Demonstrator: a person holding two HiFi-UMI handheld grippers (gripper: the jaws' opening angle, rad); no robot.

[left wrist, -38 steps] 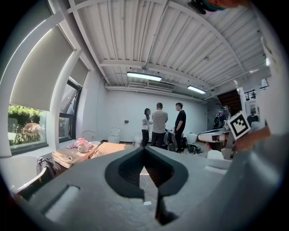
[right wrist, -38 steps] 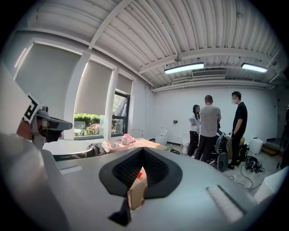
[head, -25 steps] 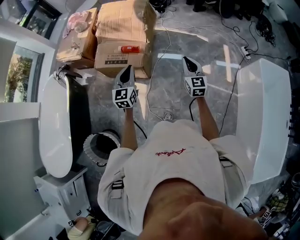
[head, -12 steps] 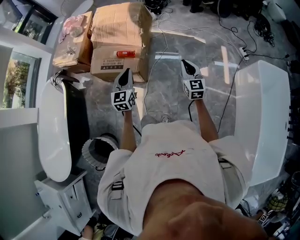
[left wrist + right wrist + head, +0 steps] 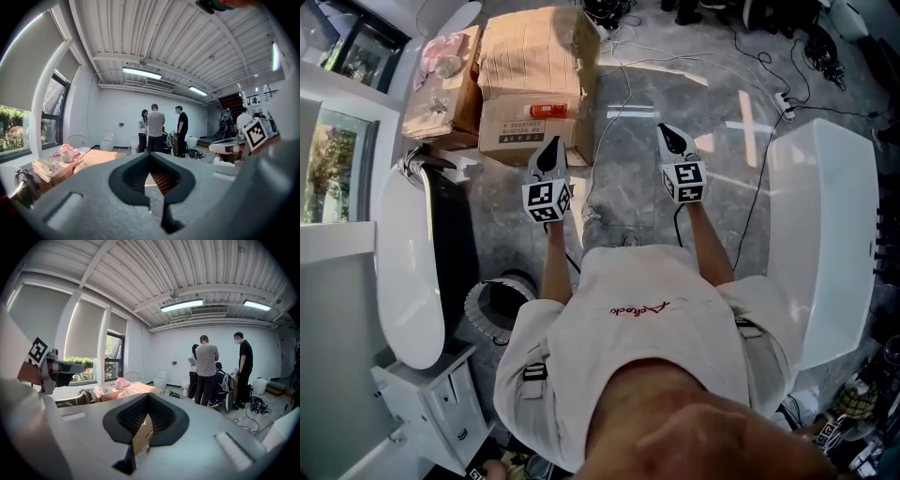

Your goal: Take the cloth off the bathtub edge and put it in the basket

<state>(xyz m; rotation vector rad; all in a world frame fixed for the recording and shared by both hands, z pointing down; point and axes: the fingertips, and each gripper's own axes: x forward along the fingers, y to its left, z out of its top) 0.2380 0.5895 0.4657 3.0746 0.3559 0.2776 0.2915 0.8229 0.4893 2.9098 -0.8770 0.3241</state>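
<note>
A long black cloth point(image 5: 457, 234) hangs along the edge of the white bathtub point(image 5: 405, 272) at the left of the head view. The round basket point(image 5: 499, 306), white-rimmed and dark inside, stands on the floor just right of the tub, by my left elbow. My left gripper point(image 5: 551, 150) is held out over the grey floor, well clear of the cloth, its jaws shut and empty. My right gripper point(image 5: 671, 137) is beside it, also shut and empty. The left gripper view shows shut pads point(image 5: 151, 161) and the cloth's end point(image 5: 21, 185) low at left. The right gripper view shows my right gripper point(image 5: 149, 401) shut.
Cardboard boxes point(image 5: 539, 75) stand just beyond the grippers. A second white tub point(image 5: 825, 234) lies at the right. Cables point(image 5: 623, 103) run across the floor. A white cabinet point(image 5: 427, 398) sits below the left tub. Several people point(image 5: 206, 369) stand at the room's far end.
Both grippers have shifted slightly, the right one a little to the left in the picture. Their jaws stay shut. The cloth and basket have not moved.
</note>
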